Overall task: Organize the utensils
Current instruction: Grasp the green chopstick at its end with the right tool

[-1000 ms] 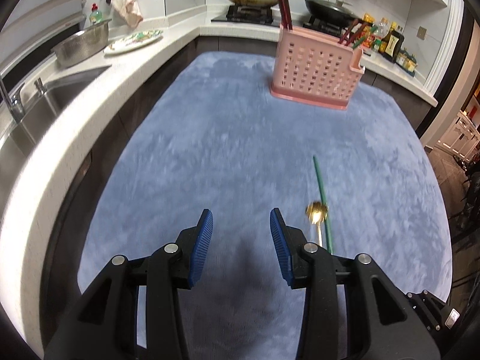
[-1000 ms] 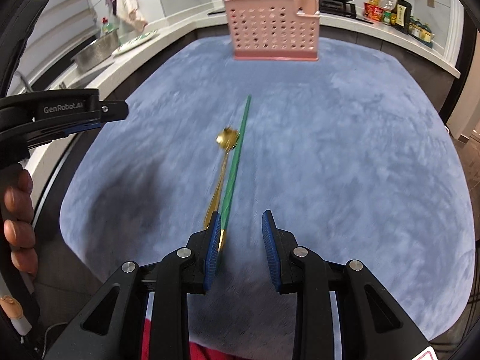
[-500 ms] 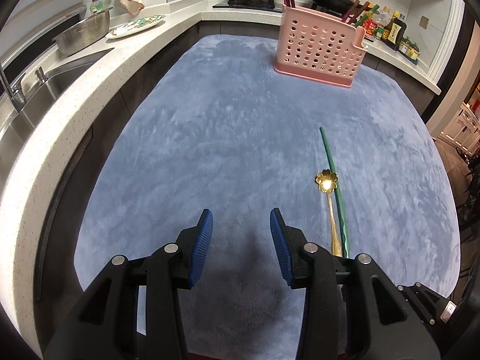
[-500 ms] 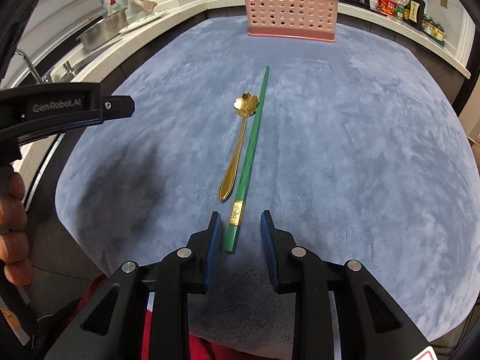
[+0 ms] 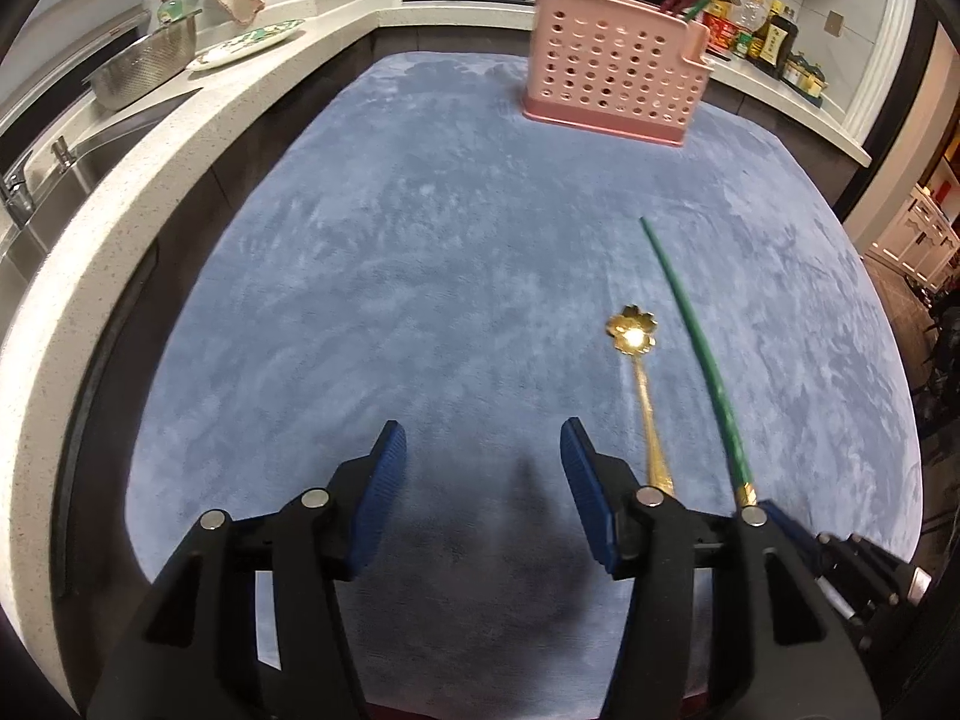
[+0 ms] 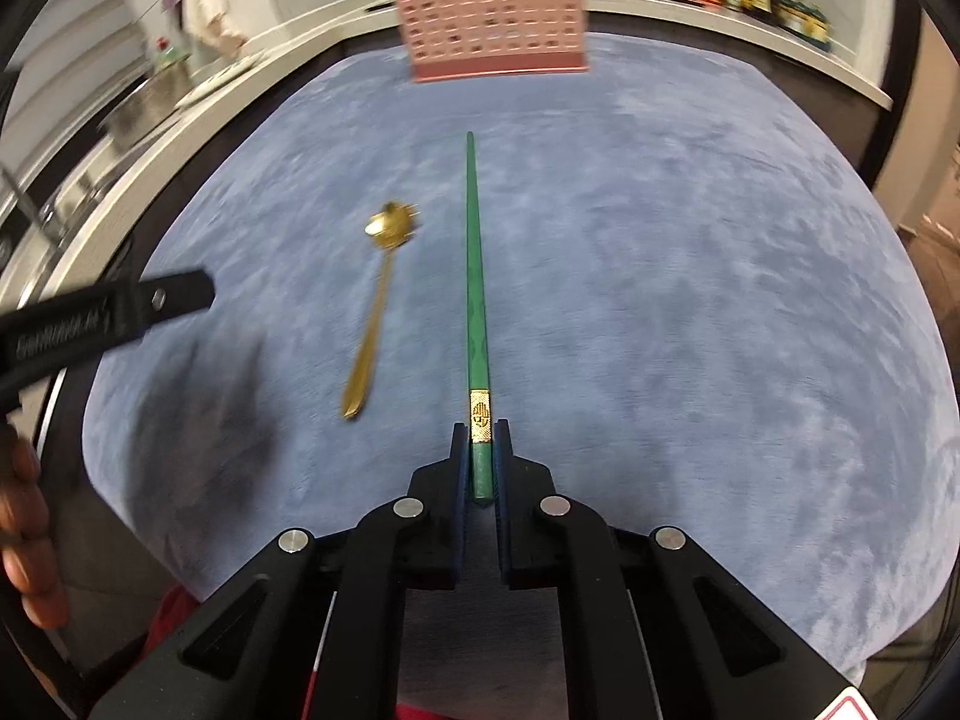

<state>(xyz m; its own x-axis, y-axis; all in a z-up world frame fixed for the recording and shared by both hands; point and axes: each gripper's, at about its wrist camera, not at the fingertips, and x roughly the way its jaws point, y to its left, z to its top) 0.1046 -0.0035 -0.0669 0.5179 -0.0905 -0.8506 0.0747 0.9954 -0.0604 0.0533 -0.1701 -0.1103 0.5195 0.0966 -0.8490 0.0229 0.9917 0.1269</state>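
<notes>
A green chopstick (image 6: 476,276) with a gold band lies along the blue cloth; my right gripper (image 6: 480,438) is shut on its near end. It also shows in the left wrist view (image 5: 696,336). A gold flower-bowl spoon (image 6: 375,312) lies just left of it, also seen in the left wrist view (image 5: 639,372). My left gripper (image 5: 483,456) is open and empty, left of the spoon's handle. A pink perforated utensil holder (image 5: 612,84) stands at the far edge with red and green chopsticks in it; it shows blurred in the right wrist view (image 6: 492,12).
The blue cloth (image 5: 420,252) covers the table. A white counter (image 5: 150,138) curves along the left with a sink, a steel bowl (image 5: 144,60) and a plate. A stove with pans and sauce bottles (image 5: 762,36) stand at the back.
My right gripper has closed on the green chopstick's near end and shifted it away from the spoon. My left gripper has opened wider and stayed in place.
</notes>
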